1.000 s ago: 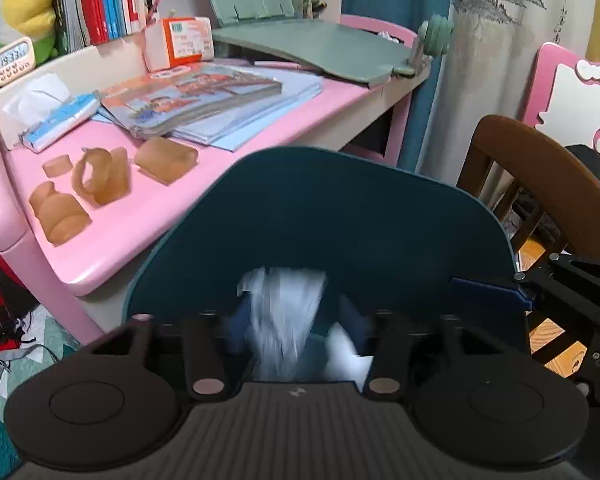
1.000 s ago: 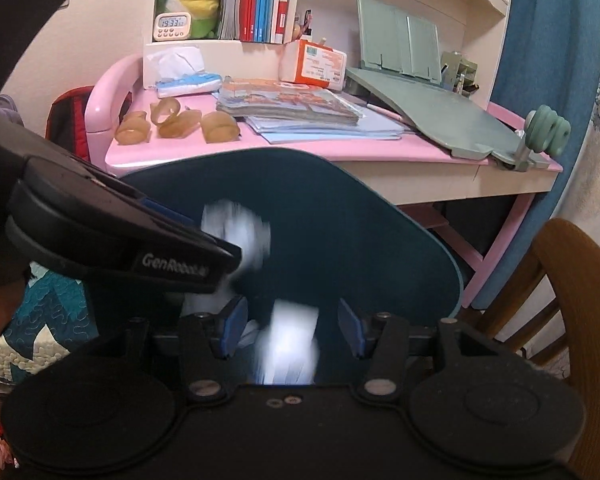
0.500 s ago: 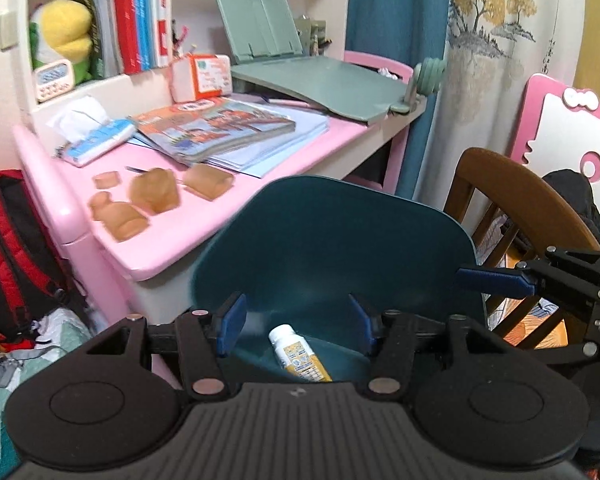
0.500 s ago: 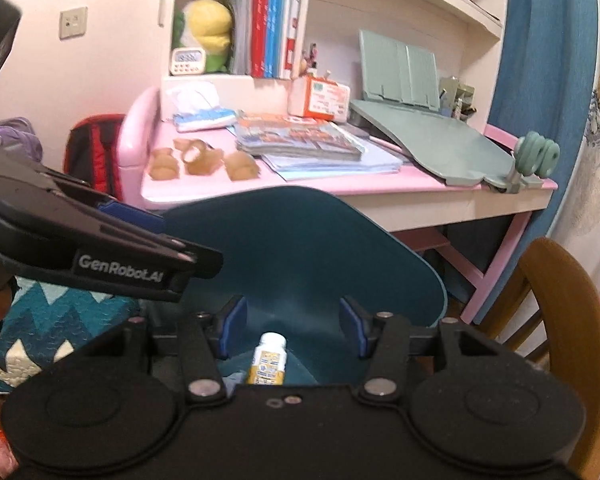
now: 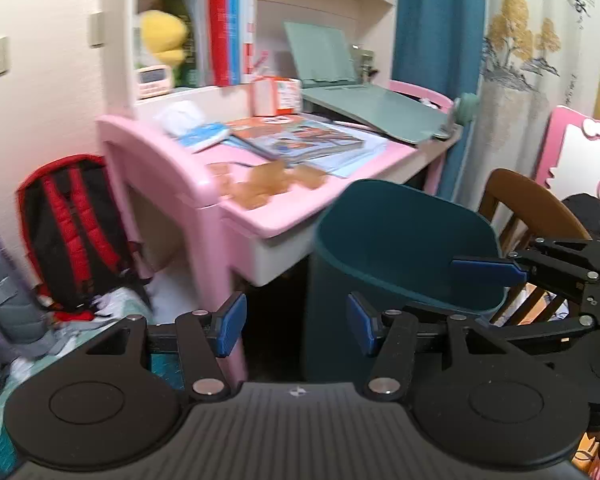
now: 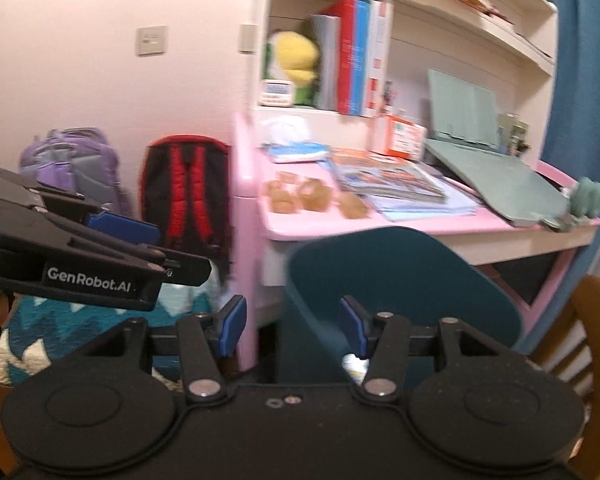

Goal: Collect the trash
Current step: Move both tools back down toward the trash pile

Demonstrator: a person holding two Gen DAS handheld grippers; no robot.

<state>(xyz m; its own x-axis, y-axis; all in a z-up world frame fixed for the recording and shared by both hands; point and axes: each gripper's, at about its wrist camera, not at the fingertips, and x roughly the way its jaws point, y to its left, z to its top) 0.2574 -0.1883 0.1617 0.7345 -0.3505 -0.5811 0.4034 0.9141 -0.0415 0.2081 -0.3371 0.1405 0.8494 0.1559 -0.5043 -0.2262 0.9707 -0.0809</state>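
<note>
Both views have swung left off the bin (image 5: 400,236), showing pink desk (image 5: 268,216).

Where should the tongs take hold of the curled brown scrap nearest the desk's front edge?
Judging from the blurred views, grip the brown scrap across its narrow width, coming from above and the front of the pink desk. It lies low, with neighbouring scraps close behind and beside. The open left tongs are nearer.

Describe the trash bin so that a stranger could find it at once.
Look at the pink desk under the white bookshelf. Directly before the desk's front edge, on the floor, stands the dark teal plastic bin, open-topped with a tall curved back. The nearby wooden chair is brown; nothing else is teal and hollow.
</note>
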